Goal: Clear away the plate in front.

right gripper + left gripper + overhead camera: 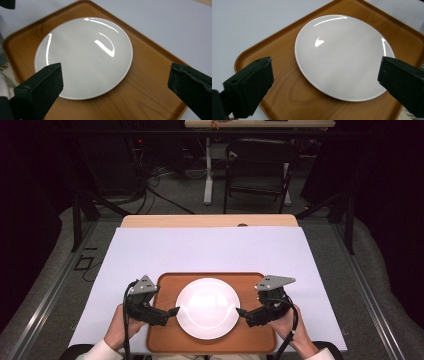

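A white-covered worktop (pixel 210 247) is seen carrying a wooden tray (pixel 165 330) set against its near edge, midway between the two near corners. A single white plate (pixel 208 308) is held at the centre of the tray, its surface bare and glossy. The left gripper (pixel 173 311) is poised at the plate's left rim and the right gripper (pixel 240 311) at its right rim, each with jaws spread wide and nothing gripped between them, the plate being framed between both pairs.
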`<action>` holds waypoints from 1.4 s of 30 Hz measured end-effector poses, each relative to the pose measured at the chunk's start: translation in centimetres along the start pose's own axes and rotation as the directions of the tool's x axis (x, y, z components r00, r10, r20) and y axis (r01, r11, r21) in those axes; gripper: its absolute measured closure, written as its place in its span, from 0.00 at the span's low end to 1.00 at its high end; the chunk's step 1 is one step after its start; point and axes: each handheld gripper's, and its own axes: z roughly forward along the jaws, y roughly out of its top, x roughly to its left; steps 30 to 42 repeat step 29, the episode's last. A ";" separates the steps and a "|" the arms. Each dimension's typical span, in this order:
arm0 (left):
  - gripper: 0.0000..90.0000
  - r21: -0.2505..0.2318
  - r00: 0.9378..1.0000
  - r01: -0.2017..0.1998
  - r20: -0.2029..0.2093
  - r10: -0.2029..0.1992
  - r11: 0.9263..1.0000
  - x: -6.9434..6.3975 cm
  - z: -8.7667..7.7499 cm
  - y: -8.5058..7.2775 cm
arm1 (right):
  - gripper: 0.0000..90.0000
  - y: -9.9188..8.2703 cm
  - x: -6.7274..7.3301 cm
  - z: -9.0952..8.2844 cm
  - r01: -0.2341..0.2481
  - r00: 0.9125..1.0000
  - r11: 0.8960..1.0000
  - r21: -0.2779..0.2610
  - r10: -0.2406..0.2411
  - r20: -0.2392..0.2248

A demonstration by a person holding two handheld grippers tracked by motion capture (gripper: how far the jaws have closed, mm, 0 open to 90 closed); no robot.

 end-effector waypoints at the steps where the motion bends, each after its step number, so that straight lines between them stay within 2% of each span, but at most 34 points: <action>1: 0.00 -0.009 1.000 -0.011 -0.002 0.011 1.000 -0.1 -0.3 0.0 | 0.00 0.0 0.0 -0.2 0.002 1.000 1.000 -0.016 -0.002 -0.006; 3: 0.00 -0.031 0.999 -0.044 -0.025 0.043 0.999 -0.3 -1.0 -0.1 | 0.00 -0.1 0.0 -0.9 0.008 1.000 0.999 -0.049 -0.008 -0.004; 6: 0.00 -0.068 0.997 -0.062 -0.046 0.059 0.996 -0.3 -1.9 -0.3 | 0.00 -0.4 -0.1 -1.8 0.026 1.000 0.996 -0.080 -0.026 0.006; 9: 0.00 -0.126 0.997 -0.049 -0.062 0.042 0.991 0.3 -3.0 -0.9 | 0.00 -0.9 -0.4 -2.6 0.038 0.999 0.996 -0.084 -0.037 0.019; 11: 0.00 -0.142 0.996 -0.053 -0.072 0.043 0.988 0.7 -3.6 -1.3 | 0.00 -1.5 -0.7 -3.1 0.039 0.999 0.996 -0.080 -0.036 0.037; 18: 0.00 -0.229 0.993 -0.032 -0.121 0.004 0.973 2.7 -5.7 -3.4 | 0.00 -4.1 -2.0 -4.9 -0.001 0.998 0.996 -0.093 0.008 0.070; 24: 0.00 -0.211 0.991 0.000 -0.132 -0.029 0.977 3.7 -5.9 -5.1 | 0.00 -5.9 -2.2 -6.1 -0.009 0.996 0.992 -0.122 0.020 0.087; 28: 0.00 -0.196 0.995 0.031 -0.085 -0.048 0.980 4.3 -5.5 -5.4 | 0.00 -6.3 -2.2 -6.3 -0.008 0.997 0.992 -0.129 0.017 0.072; 42: 0.00 -0.196 0.995 0.031 -0.085 -0.048 0.980 4.3 -5.4 -5.4 | 0.00 -6.3 -2.3 -6.2 -0.013 0.997 0.992 -0.124 0.022 0.068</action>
